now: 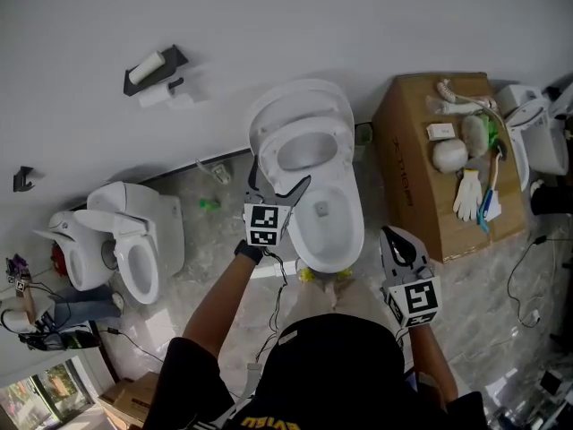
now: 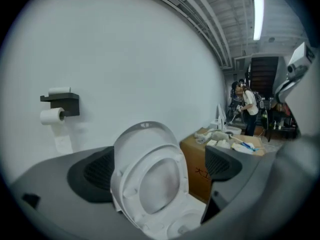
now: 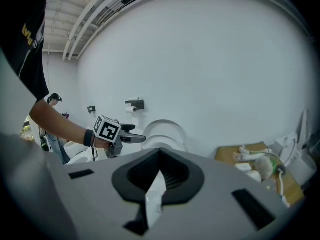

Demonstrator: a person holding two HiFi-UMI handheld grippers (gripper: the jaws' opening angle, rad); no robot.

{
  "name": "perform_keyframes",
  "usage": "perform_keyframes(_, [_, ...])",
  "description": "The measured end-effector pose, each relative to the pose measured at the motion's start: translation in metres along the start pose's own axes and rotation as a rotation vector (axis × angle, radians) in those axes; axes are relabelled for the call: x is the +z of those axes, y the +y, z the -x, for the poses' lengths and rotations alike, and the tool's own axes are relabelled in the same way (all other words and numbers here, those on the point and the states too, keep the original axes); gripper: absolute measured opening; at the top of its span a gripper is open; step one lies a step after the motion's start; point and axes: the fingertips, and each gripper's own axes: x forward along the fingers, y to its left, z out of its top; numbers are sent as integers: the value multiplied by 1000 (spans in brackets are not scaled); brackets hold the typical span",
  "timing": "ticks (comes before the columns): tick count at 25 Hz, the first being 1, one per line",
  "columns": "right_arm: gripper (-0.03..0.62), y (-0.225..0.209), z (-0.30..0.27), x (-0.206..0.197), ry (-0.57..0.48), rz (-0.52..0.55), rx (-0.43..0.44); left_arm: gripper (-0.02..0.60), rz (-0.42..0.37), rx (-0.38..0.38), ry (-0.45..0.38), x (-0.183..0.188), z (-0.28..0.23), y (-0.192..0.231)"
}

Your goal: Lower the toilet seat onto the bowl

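Against the white wall (image 1: 286,16), on a marbled floor (image 1: 224,231), stands a white toilet whose bowl (image 1: 333,227) lies uncovered. Its lid (image 1: 300,97) leans back on the wall, and the toilet seat (image 1: 269,146) is up too, tilted slightly forward off the lid and well clear of the bowl rim. In the left gripper view the toilet seat (image 2: 131,184) stands just in front of the lid (image 2: 142,136).

Just right of the toilet sits a cardboard box (image 1: 416,209) with a white glove (image 1: 467,195) and other small items on top. A second toilet (image 1: 134,240) stands well apart to the left, with its seat lowered.

Over the bowl's left side, the left hand-held gripper (image 1: 279,177) is released, its jaws wide apart. From its own camera the seat and lid fill the gap between the jaws of the left hand-held gripper (image 2: 157,169). No view shows whether a jaw touches the seat.

Nearer the person, at the bowl's right front, the right hand-held gripper (image 1: 400,240) is held away from the toilet. Its own view shows the right hand-held gripper (image 3: 157,176) clenched, pads pressed on a white scrap (image 3: 154,196), thin like tissue.

High on the wall to the left hangs a dark toilet-roll holder (image 1: 154,68) with a roll beneath it.
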Motion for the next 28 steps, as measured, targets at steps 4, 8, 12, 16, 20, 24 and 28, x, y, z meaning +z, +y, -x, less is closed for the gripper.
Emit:
perform_keyframes(4, [-8,-4,8,-4,7,-61,-9,578,-2,2,32,-19,-21,8])
perform_keyframes(8, [-8,-5,11,-9,14,-83,-18,578,-40,2,54,-22,-43,18])
perform_keyframes(12, [-8,-4,14,-12,14,-111,-19,577,-61,-5,90,-34,-62,25])
perform_keyframes(16, [-8,-5,18,-11,11,-118,-32,577,-80,-15,125,-46,-73,28])
perform_keyframes(20, [-8,-9,25,-17,21,-130,-49,577,-89,-13,168,-58,-85,33])
perform_keyframes(24, [-8,-10,29,-20,27,-135,-61,577,-104,-11,180,-60,-95,36])
perform_keyframes(28, [-8,-13,34,-24,37,-142,-73,575,-85,-14,188,-58,-104,39])
